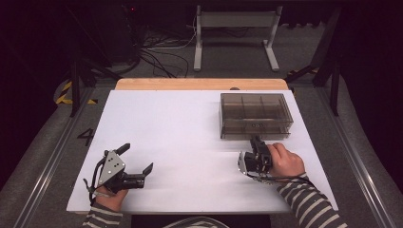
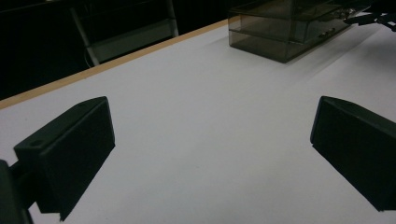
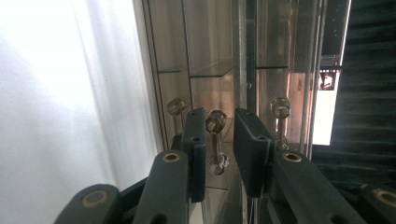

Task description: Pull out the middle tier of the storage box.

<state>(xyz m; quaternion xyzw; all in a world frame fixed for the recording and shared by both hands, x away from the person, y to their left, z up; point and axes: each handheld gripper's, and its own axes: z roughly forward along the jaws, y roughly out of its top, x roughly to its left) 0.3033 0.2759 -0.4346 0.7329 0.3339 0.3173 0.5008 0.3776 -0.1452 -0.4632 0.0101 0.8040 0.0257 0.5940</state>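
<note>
The smoky drawer box (image 1: 255, 115) is standing at the bench's (image 1: 166, 137) two o'clock. Its middle knob (image 3: 215, 122) is being bracketed, untouched, by the right hand-held gripper (image 3: 219, 140); the left hand-held gripper (image 1: 139, 164) is being held wide open, empty. No writing is being shown legibly.

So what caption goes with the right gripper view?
Right gripper fingers either side of the clear box's knob.
</note>
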